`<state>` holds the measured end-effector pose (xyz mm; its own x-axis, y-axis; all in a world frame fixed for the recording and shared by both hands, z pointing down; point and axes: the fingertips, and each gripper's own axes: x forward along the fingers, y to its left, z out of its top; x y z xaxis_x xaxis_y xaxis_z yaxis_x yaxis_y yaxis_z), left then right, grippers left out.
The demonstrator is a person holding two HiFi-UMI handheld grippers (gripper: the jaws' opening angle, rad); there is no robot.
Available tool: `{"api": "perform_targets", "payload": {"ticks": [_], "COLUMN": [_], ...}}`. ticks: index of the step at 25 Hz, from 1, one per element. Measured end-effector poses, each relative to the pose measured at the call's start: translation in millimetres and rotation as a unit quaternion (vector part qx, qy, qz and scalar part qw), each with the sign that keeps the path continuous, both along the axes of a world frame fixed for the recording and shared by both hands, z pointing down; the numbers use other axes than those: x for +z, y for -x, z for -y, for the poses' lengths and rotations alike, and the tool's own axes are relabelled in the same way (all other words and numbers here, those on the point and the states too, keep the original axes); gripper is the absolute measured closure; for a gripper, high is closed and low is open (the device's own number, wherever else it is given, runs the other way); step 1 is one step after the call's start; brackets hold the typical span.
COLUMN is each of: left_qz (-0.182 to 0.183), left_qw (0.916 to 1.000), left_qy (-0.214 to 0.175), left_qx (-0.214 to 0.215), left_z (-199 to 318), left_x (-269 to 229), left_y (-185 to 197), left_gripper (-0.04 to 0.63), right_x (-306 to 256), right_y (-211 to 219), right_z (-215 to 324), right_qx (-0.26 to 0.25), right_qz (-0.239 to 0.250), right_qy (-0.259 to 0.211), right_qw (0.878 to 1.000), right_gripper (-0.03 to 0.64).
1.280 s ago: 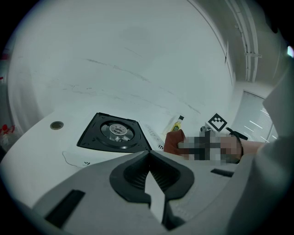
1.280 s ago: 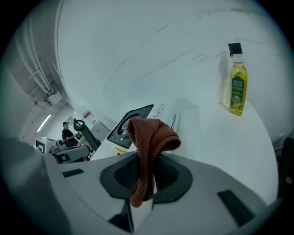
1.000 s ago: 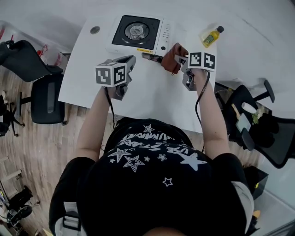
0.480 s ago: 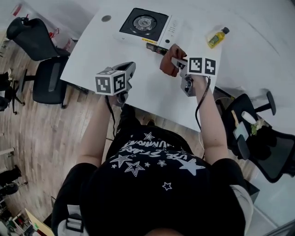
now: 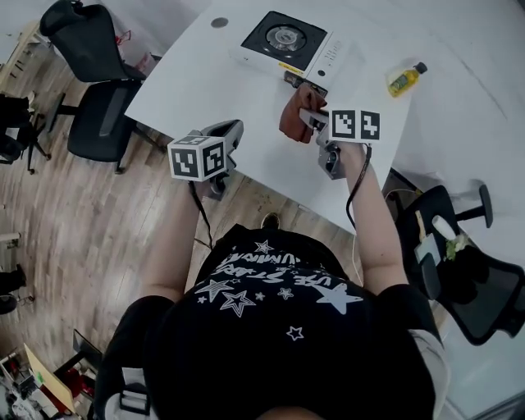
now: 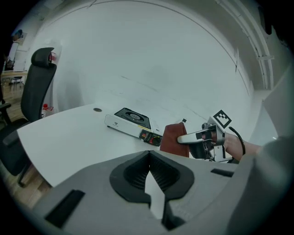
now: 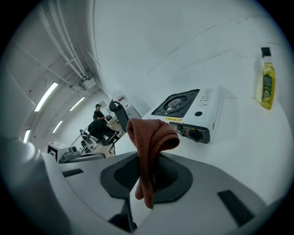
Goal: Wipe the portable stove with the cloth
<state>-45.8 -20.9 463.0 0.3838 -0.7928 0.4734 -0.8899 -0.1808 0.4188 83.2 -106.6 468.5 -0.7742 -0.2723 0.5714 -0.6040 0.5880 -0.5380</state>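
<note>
The white portable stove (image 5: 287, 41) with its black burner top sits at the far side of the white table (image 5: 205, 82). Just in front of the stove's knob side hangs a reddish-brown cloth (image 5: 295, 115), and my right gripper (image 5: 310, 117) is shut on it. In the right gripper view the cloth (image 7: 149, 137) droops folded from between the jaws of the right gripper (image 7: 149, 176), with the stove (image 7: 188, 110) beyond. My left gripper (image 5: 225, 135) hovers at the table's near edge, its jaws shut on nothing. From the left gripper (image 6: 148, 158) I see the stove (image 6: 133, 121) and the cloth (image 6: 173, 137).
A yellow oil bottle (image 5: 406, 79) stands at the table's right, also the bottle (image 7: 266, 80) in the right gripper view. Black office chairs (image 5: 94, 123) stand on the wooden floor at left, another chair (image 5: 476, 271) at right. A small round port (image 5: 219, 23) marks the table's far left.
The left gripper has drawn back from over the table to its near edge. The right gripper still holds the cloth just before the stove. The head view has swung left.
</note>
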Motion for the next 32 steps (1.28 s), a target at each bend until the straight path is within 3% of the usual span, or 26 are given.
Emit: {"api": "perform_targets", "payload": {"ticks": [13,32], "left_qz": [-0.006,0.023], "left_qw": [0.9981,0.9907], "left_qy": [-0.024,-0.080], "left_qx": [-0.057,-0.107], "left_z": [-117,-264], "left_x": [-21,-45], "left_y": [40,25], "left_gripper": [0.588,0.588], "right_x": [-18,-32], "right_y": [44,29], "right_z": [-99,-253], "right_qx": [-0.030,-0.035], "right_qz": [0.011,0.031], "right_qy": [-0.010,-0.064], "right_qw": [0.999,0.997], "right_gripper": [0.558,0.558]}}
